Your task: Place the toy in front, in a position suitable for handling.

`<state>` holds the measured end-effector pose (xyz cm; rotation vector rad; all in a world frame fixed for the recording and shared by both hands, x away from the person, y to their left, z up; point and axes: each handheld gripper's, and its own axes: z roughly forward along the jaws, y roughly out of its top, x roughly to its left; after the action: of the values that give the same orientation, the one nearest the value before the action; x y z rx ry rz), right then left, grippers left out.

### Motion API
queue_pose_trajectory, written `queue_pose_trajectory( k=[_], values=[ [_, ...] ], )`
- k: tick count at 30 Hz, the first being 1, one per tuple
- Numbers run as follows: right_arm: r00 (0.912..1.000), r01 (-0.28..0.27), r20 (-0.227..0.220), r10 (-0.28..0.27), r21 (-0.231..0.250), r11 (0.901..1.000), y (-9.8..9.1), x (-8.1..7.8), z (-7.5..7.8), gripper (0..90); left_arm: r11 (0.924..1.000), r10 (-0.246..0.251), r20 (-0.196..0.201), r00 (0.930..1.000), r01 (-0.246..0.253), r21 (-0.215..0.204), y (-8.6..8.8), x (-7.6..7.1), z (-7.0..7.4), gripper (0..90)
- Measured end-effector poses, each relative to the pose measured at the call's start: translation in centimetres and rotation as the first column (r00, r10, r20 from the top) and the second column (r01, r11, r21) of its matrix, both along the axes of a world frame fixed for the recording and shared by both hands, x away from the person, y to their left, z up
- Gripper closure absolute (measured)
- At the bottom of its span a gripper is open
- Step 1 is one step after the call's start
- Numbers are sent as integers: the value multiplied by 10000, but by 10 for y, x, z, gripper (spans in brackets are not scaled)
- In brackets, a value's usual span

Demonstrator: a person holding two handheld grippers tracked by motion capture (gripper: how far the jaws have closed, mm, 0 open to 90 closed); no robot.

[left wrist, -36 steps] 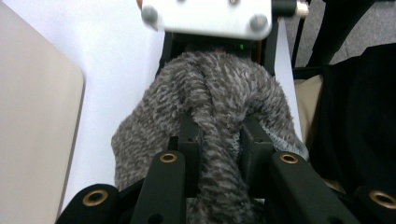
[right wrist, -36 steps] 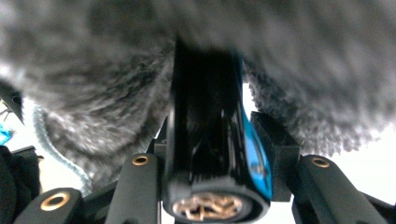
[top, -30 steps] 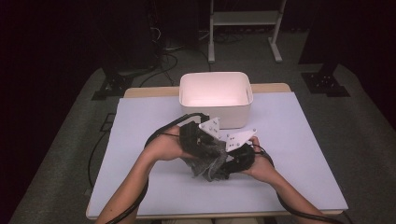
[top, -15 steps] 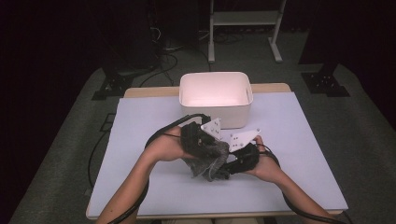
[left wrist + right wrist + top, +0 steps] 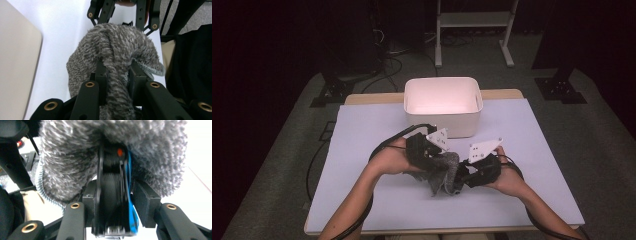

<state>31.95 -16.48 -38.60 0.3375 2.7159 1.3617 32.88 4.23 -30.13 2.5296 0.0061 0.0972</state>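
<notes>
- The left gripper [image 5: 439, 159] is pinched tight on a fold of the grey fuzzy cloth [image 5: 443, 172]; in the left gripper view a strand of the cloth [image 5: 112, 62] runs down between the jaws.
- The right gripper [image 5: 460, 176] is clamped on a black disc-like thing with a blue edge [image 5: 113, 195]. Its jaws stand partway closed around it, and the cloth [image 5: 82, 152] is draped over its far end.
- The cloth hangs between the two grippers, just above the white mat [image 5: 362, 150], at about 6 o'clock from the white bin [image 5: 443, 102] and near it.
- Done so far, as I judge it: both things are lifted and brought together, and the cloth covers part of the black thing.
- Left, as I judge it: working the cloth over or off the black thing; which of the two I cannot tell.
- The bin looks empty, so nothing is put away yet.
</notes>
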Motion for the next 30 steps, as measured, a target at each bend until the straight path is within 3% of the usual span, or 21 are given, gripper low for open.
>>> queue_pose_trajectory(
  k=[8, 15, 21, 30],
  values=[
    [9999, 34, -134, -44, -738, 9973, -16, -2, 4, 566, 9990, -78, -186, 9998, 86, 434, -8, 3, -18, 739],
    [9991, 20, -428, -76, -1295, 9916, -27, -4, 4, 561, 9997, -254, -548, 9982, 253, -14, -12, 3, -27, 740],
    [9983, 106, -548, -206, -1780, 9840, -37, -9, 1, 561, 9997, -204, -666, 9976, 196, -128, -9, 3, -31, 740],
    [9939, 337, -980, -498, -1597, 9866, -56, -10, -10, 564, 9997, -111, -740, 9972, 97, -203, -5, 5, -30, 739]
  ],
)
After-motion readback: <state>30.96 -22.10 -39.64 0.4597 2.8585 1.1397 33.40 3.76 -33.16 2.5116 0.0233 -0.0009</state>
